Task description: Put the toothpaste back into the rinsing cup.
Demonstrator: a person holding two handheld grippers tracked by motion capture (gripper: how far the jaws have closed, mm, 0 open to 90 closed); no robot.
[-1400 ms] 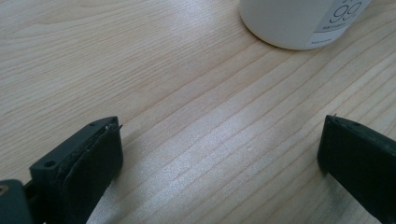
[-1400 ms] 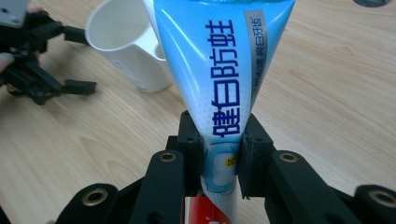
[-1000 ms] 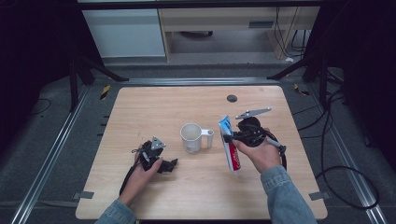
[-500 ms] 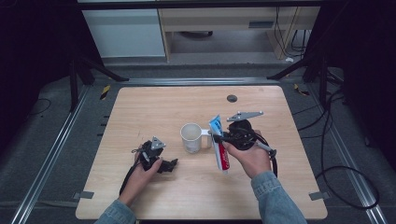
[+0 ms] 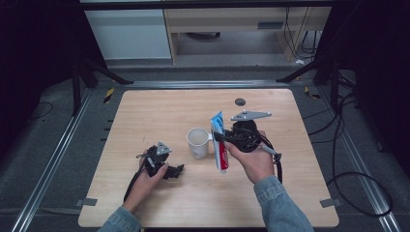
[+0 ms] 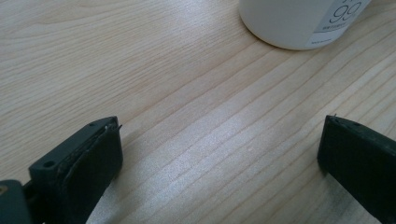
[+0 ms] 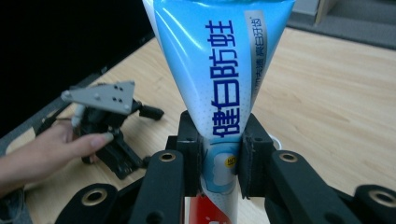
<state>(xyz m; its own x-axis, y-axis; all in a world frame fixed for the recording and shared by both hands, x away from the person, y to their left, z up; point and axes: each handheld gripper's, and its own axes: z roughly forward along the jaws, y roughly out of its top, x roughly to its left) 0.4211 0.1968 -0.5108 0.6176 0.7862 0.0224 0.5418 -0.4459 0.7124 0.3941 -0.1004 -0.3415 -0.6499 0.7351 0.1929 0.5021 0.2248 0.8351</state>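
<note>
Toothpaste tube (image 5: 220,142) — blue and white with a red lower end — clamped between the jaws of the right hand-held gripper (image 5: 223,139), held above the desk (image 5: 145,111) just right of the white mug (image 5: 198,142). Left hand-held gripper (image 5: 178,170) rests low on the desk near the front edge, jaws spread wide, nothing between them. Mug stands upright at mid-desk; its interior looks empty. Farther back, a small dark disc (image 5: 240,101) lies on the desk.

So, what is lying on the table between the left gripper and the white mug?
Nothing lies there. In the left gripper view, bare wood runs from the open jaws to the mug; the high view shows the same bare stretch between the left gripper and the mug.
</note>
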